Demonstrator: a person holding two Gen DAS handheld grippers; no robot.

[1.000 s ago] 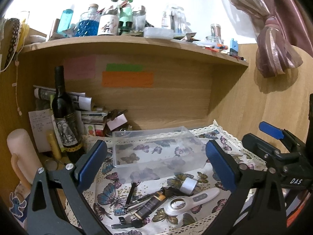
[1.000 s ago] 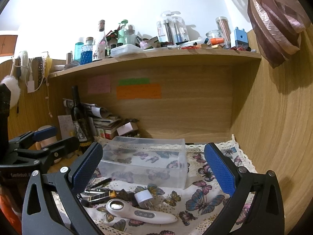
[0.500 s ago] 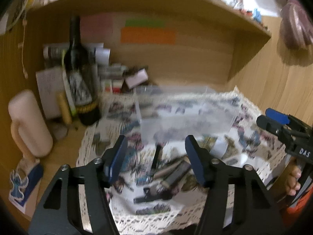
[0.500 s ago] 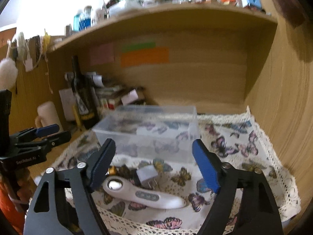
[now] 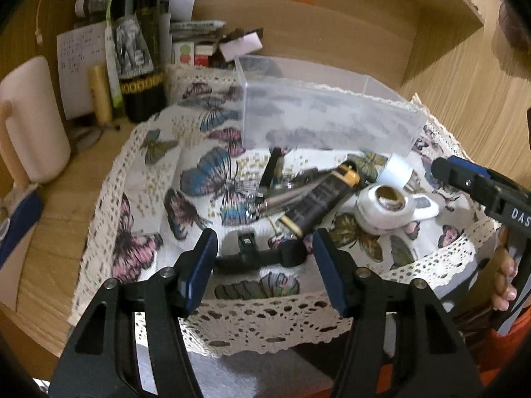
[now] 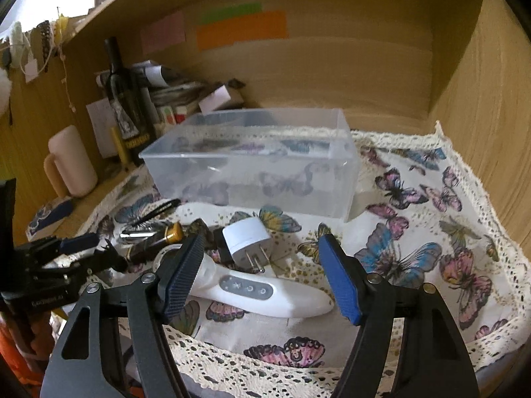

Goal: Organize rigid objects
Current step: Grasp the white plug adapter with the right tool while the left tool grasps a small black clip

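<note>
A clear plastic box (image 5: 328, 116) (image 6: 259, 162) stands empty on the butterfly cloth (image 5: 205, 179) (image 6: 415, 232). In front of it lies a heap: a black tube with a gold cap (image 5: 318, 199), a black clip-like piece (image 5: 259, 255), a white handheld device (image 6: 265, 290) (image 5: 388, 207), a white plug adapter (image 6: 247, 237), and black tweezers (image 6: 156, 210). My left gripper (image 5: 264, 265) is open, low over the black piece. My right gripper (image 6: 262, 272) is open, straddling the white device's handle.
A dark wine bottle (image 5: 137, 53) (image 6: 127, 106), a cream mug (image 5: 30, 122) and stacked papers and small boxes (image 5: 199, 43) crowd the left back. Wooden walls (image 6: 481, 99) close the back and right. The cloth's lace edge (image 5: 282, 311) hangs over the front.
Both grippers have dropped and tilted down toward the heap and narrowed their opening somewhat. The left now hangs over the black piece, the right over the white device.
</note>
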